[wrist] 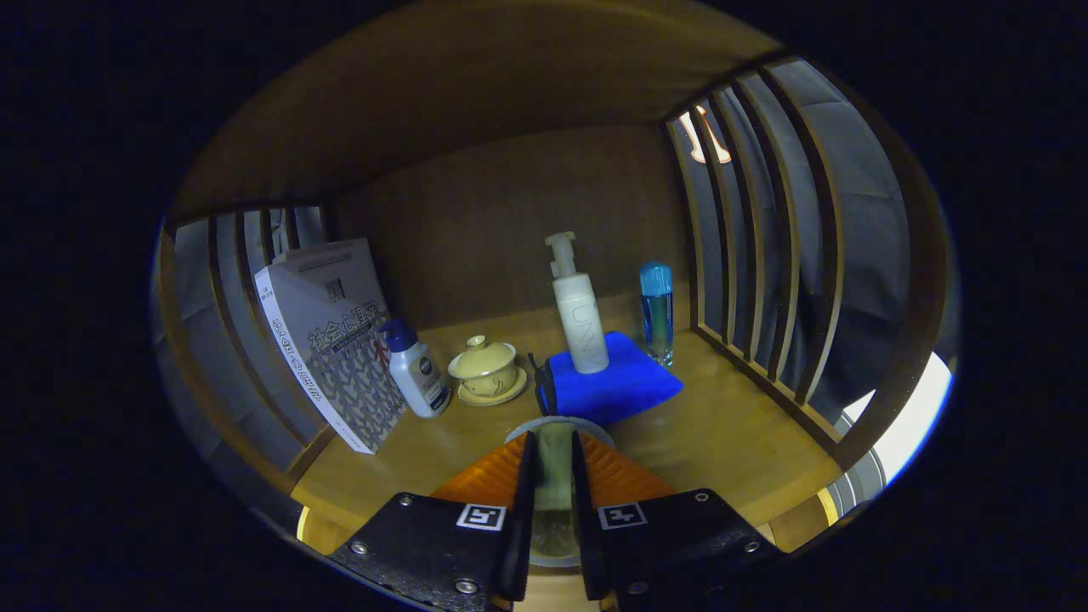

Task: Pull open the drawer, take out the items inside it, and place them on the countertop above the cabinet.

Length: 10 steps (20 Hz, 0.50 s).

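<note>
My gripper (552, 440) is shut on a clear round item (553, 484), likely a glass cup, whose grey rim shows just past the fingertips. It hangs over the front of the wooden countertop (731, 433). Beyond the fingers lies a folded blue cloth (614, 387) with a white pump bottle (580, 327) standing upright on it. To the cloth's right stands a slim clear bottle with a blue cap (656, 314). On its left sit a cream lidded teacup on a saucer (485, 370) and a small white bottle with a dark blue cap (418, 370).
A grey book (331, 340) leans against the slatted wooden side wall at the left. Another slatted wall (765, 255) closes the right side, a brown back panel (510, 229) the rear, and a wooden ceiling hangs overhead. Bare countertop lies right of the fingers.
</note>
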Available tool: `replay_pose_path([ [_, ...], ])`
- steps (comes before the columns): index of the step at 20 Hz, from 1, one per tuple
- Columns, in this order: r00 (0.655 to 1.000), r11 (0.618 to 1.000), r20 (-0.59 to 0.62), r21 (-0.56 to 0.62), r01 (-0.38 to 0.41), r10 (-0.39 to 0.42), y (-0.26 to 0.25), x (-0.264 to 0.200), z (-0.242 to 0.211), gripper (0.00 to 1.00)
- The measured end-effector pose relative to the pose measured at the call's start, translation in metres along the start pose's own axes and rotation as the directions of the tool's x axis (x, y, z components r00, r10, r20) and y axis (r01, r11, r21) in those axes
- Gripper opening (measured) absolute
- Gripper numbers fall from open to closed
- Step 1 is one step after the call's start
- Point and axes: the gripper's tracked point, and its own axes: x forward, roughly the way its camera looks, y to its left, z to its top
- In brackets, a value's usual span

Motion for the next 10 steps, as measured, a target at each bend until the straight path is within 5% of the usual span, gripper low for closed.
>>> replay_pose_path([
  [1, 1.0, 1.0, 0.003, -0.007, -0.003, 0.003, 0.002, -0.001, -0.002, 0.28],
  [6, 0.998, 0.996, 0.062, -0.079, 0.034, -0.029, -0.002, -0.011, 0.002, 0.9],
  [10, 0.991, 0.993, 0.134, -0.119, 0.019, -0.003, 0.008, -0.044, 0.009, 0.94],
])
